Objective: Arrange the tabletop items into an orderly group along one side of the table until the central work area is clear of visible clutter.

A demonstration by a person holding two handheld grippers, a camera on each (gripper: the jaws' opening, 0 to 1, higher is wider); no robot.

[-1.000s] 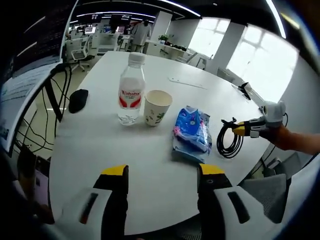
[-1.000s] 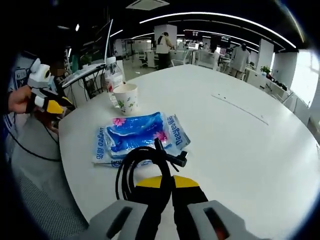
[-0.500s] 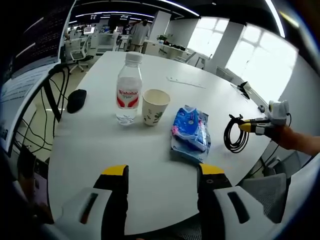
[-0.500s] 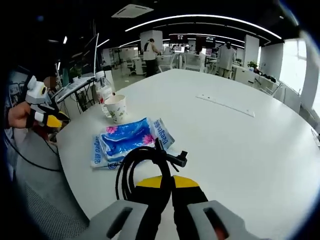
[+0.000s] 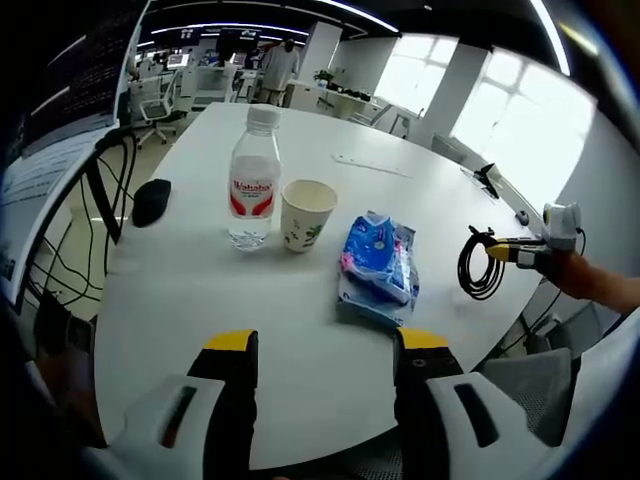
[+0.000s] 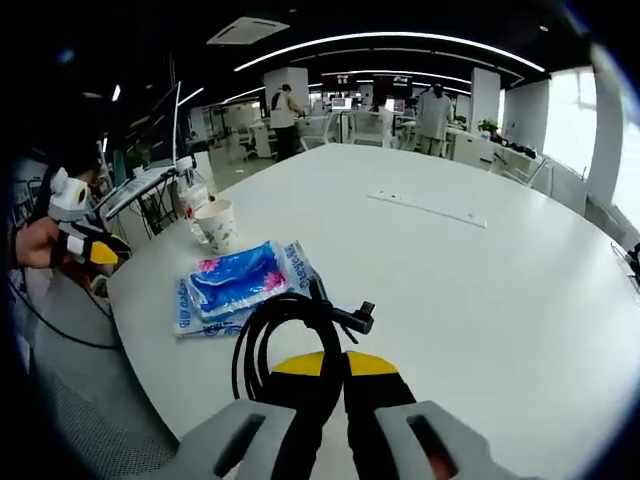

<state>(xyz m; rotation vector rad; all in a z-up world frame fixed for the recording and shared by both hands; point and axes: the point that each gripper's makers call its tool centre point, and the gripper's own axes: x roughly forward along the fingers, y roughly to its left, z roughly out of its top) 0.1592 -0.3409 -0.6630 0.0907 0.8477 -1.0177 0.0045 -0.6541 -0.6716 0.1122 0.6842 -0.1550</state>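
Cable (image 6: 283,335): black, coiled, with a plug end sticking out to the right of the loop. Held in the right gripper (image 6: 335,362), whose jaws are clenched on the coil's near side; the loop hangs clear of the table (image 6: 470,290), out past the tissue pack (image 6: 237,285), seen in the left gripper view (image 5: 480,263) off to that view's right.

Tissue pack (image 5: 377,265): blue and pink, lying flat, long axis running away from the left gripper, roughly parallel to the line of items.

Cup (image 5: 306,213): paper, upright, between pack and bottle (image 5: 250,180), close to the bottle but apart from it.

Bottle: clear, red label, upright, at the row's far-left end in the left gripper view.

Mouse (image 5: 152,201): black, near the table edge, well apart from the row.

Left gripper (image 5: 325,358): jaws released, holding nothing, hovering near the table's edge.

Judgement: bottle, cup and pack already form a row; the cable is the piece to place. The free end of the row, beside the pack, lies left and ahead of the right gripper's jaws, so that hand is the nearer one.
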